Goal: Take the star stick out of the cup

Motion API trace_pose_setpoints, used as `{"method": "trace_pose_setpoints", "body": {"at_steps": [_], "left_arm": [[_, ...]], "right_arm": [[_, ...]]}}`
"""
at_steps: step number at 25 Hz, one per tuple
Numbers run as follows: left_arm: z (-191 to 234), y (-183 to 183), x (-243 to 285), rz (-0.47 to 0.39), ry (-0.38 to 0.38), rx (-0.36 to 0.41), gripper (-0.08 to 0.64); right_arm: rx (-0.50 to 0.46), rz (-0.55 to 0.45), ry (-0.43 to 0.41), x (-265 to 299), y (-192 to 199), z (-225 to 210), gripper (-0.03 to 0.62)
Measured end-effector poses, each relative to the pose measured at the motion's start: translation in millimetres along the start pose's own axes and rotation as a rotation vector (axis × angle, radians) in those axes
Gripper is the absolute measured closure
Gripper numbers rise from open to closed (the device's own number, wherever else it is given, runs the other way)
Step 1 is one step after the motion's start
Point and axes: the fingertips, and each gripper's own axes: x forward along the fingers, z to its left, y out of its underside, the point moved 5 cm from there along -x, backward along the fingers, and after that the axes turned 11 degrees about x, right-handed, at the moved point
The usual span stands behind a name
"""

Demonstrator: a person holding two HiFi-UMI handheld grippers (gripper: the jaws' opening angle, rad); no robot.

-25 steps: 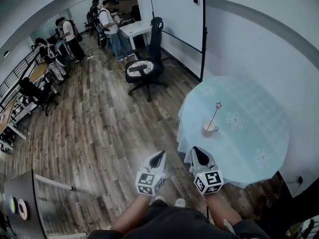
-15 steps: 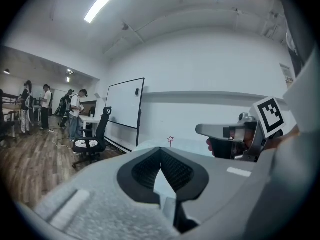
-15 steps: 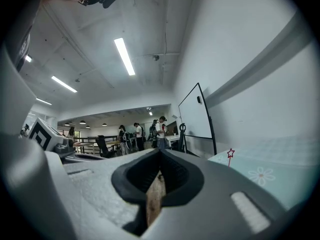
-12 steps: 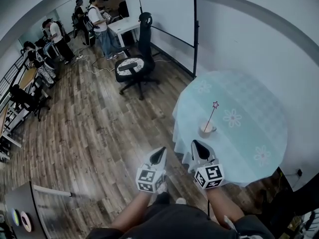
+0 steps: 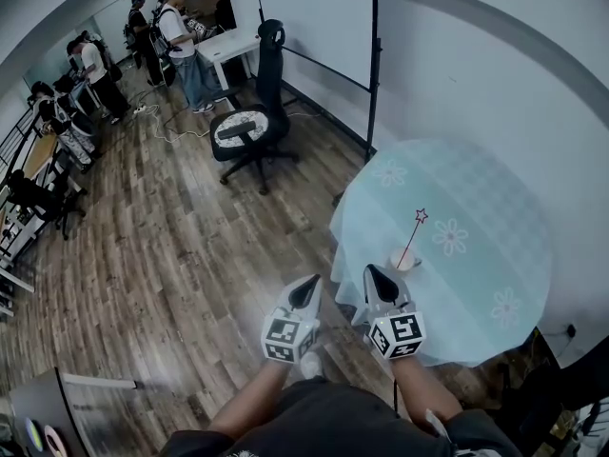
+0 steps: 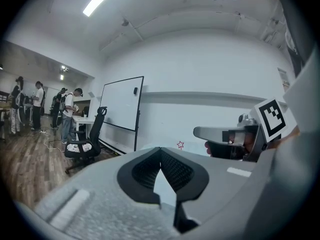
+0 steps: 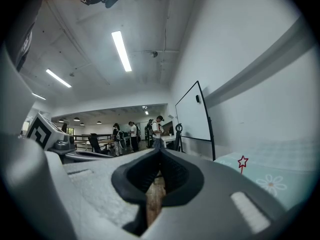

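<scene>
A thin stick topped by a small red-outlined star [image 5: 420,215] leans out of a pale cup [image 5: 404,260] on the round table [image 5: 476,208], which has a light blue flowered cloth. Both grippers hover side by side at the table's near edge, short of the cup. My right gripper [image 5: 371,274] is just left of and below the cup, shut and empty. My left gripper [image 5: 309,286] is further left, over the wood floor, also shut and empty. The star [image 6: 180,145] shows small ahead in the left gripper view and the star [image 7: 243,161] to the right in the right gripper view.
A black office chair [image 5: 243,127] stands on the wood floor beyond the table's left side. A whiteboard [image 5: 314,17] leans along the white wall behind. Several people [image 5: 176,36] stand by desks at the far back left.
The cup and table now lie slightly nearer the right gripper than a second ago. Both grippers have stayed shut and side by side.
</scene>
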Motion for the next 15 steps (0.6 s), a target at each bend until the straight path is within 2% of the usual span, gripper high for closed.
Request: {"method": "trace_pose_setpoints", "body": {"at_steps": [6,15], "left_arm": [[36,4,27,-0.011,0.052,0.012,0.555],[74,11,60,-0.027,0.14,0.015,0.554]], "right_arm": [[-0.073,0.015,0.017,38,6,3,0.588],[-0.058,-0.012,0.114,75,9,6,0.589]]}}
